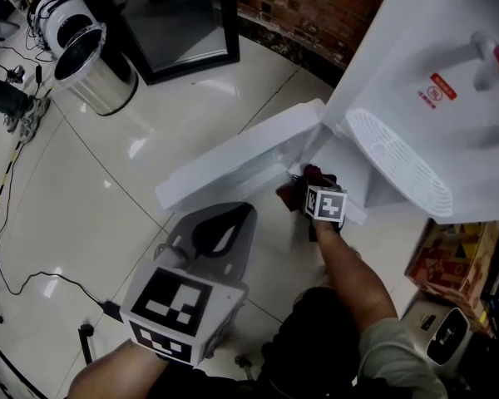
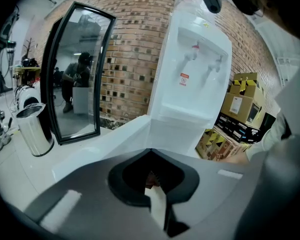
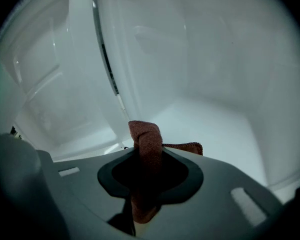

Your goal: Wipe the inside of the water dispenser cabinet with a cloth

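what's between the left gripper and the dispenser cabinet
The open white door lies between the left gripper and the cabinet, clearest in the head view.

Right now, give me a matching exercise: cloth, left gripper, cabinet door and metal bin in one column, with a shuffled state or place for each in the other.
1. cloth
2. left gripper
3. cabinet door
4. metal bin

A. swung open
B. upright on the floor
C. clamped in the right gripper
D. jaws together, nothing held

Pairs: 1-C, 2-D, 3-A, 4-B
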### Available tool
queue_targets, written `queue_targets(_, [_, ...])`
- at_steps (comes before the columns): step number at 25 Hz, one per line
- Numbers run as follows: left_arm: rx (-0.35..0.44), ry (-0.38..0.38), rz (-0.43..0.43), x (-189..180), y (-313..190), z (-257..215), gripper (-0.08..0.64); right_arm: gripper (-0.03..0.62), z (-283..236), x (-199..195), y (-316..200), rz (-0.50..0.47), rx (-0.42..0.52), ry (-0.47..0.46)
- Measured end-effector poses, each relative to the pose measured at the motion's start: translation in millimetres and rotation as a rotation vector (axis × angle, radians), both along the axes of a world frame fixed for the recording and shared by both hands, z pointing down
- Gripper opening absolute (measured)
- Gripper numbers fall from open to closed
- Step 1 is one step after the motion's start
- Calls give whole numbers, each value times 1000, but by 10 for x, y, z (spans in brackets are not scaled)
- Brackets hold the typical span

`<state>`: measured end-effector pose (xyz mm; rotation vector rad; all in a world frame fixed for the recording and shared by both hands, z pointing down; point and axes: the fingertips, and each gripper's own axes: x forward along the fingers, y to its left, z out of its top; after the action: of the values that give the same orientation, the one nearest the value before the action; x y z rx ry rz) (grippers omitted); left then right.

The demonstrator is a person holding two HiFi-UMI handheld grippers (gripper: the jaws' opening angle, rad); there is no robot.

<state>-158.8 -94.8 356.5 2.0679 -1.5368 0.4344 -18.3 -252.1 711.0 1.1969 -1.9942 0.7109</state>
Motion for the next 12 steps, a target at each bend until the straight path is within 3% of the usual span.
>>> queue_targets(12, [62,-68,-2,81,-45,-128,0,107,28,1057,285,168,-58,47])
